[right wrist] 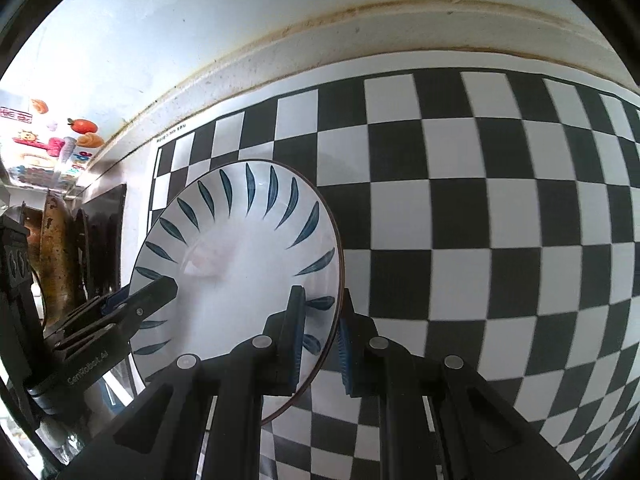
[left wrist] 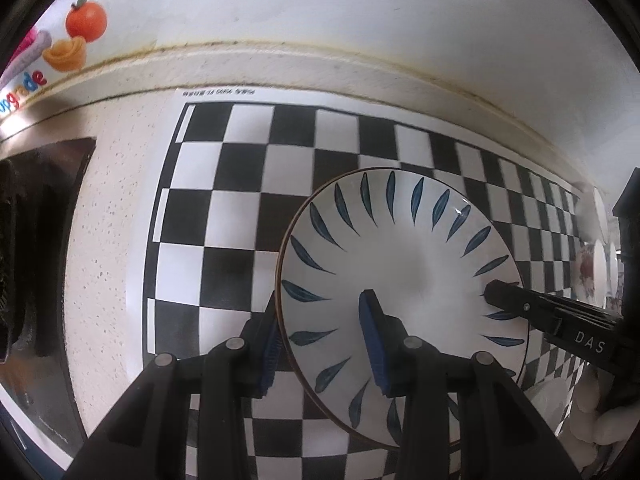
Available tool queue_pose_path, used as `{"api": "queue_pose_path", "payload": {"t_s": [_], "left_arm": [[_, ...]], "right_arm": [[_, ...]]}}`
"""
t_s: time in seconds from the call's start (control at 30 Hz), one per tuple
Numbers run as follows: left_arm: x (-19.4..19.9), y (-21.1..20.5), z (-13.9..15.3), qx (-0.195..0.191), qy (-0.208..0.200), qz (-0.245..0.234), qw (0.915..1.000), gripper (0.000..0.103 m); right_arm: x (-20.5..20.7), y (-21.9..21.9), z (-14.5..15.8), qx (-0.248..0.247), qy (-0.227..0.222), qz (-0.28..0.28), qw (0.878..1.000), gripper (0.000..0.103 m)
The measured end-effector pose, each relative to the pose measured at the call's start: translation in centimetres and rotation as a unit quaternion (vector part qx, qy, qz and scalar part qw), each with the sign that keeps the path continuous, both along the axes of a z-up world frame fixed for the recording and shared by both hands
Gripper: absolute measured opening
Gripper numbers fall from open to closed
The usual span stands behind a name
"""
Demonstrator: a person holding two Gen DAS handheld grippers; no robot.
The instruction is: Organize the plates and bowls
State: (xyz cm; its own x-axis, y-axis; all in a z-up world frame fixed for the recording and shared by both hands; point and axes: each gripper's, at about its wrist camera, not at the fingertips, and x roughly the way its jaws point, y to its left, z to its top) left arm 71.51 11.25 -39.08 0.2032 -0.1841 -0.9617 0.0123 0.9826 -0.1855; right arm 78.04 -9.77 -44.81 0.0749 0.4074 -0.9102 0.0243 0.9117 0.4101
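the left gripper (left wrist: 320, 344) pinches the plate (left wrist: 404, 304) at its 8 o'clock rim in the left wrist view, one blue pad on the patterned face and the other behind the rim. the right gripper (right wrist: 320, 340) pinches the same plate (right wrist: 236, 276) at its 4 o'clock rim in the right wrist view, pads pressed close on either side of the edge. so the plate is held by both claws, one at each side, tilted above the board (right wrist: 460, 220).

the plate is white with blue leaf strokes around a brown-edged rim; its well holds nothing that can be seen. in the left wrist view the right gripper (left wrist: 496, 294) reaches in from 3 o'clock onto the rim; in the right wrist view the left gripper (right wrist: 160, 292) reaches in from 9 o'clock.

beyond the plate the black and white checkered board lies flat on a speckled counter (left wrist: 116, 216). at 9 o'clock of the board sits a sink (left wrist: 44, 248) with dark items inside that cannot be made out. at 3 o'clock in the left wrist view more dishes (left wrist: 598, 268) stand on edge. farthest back is a white wall (left wrist: 340, 4) with fruit stickers (left wrist: 86, 20) at 10 o'clock.
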Motion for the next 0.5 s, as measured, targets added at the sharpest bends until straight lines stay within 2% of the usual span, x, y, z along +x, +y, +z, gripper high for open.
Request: {"api": "queue_pose_path", "payload": {"t_s": [0.23,0.5], "left_arm": [[-0.8,-0.6,2.6,-0.002,-0.025,-0.027,0.9993,0.034],[-3.3,-3.2,5.9,-0.008,-0.05,-0.057,0.9971,0.034]], "right_arm": [[-2.5,-3.0,2.9,0.008,-0.029,-0.019,0.999,0.016],[-6.9,-6.4,6.9,0.011,-0.062,-0.033,0.997,0.016]]}}
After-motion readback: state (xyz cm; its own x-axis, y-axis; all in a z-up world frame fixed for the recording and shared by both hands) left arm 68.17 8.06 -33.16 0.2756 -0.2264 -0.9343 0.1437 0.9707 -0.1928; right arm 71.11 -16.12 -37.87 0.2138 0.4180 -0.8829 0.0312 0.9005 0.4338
